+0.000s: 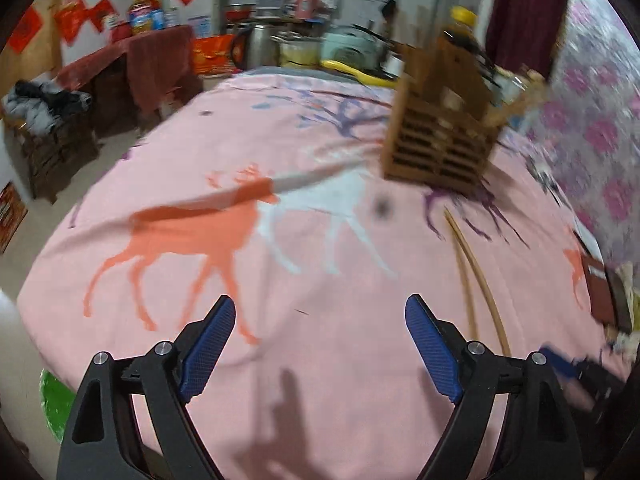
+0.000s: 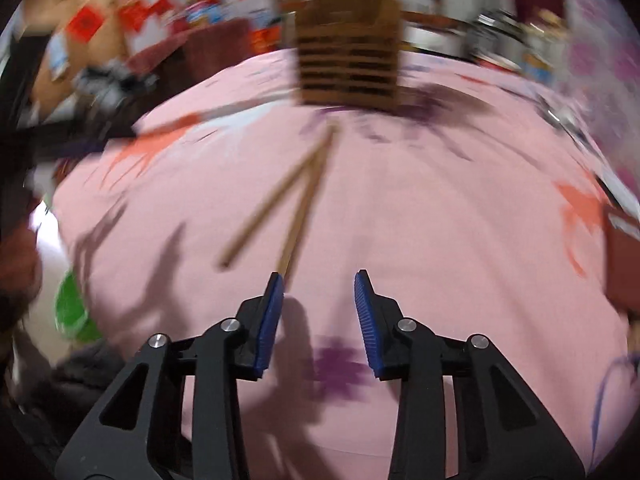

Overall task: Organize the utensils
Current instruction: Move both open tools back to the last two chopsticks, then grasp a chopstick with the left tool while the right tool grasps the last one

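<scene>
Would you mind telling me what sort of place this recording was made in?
Probably a lived-in home kitchen or dining area: a table under a pink deer-print cloth, a kettle and pots behind it, and a cooking-oil bottle.

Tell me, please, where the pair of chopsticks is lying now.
The chopsticks lie on the pink cloth, centre of the right wrist view, between the wooden utensil holder and the open right tool; their far tips meet near the holder.
</scene>
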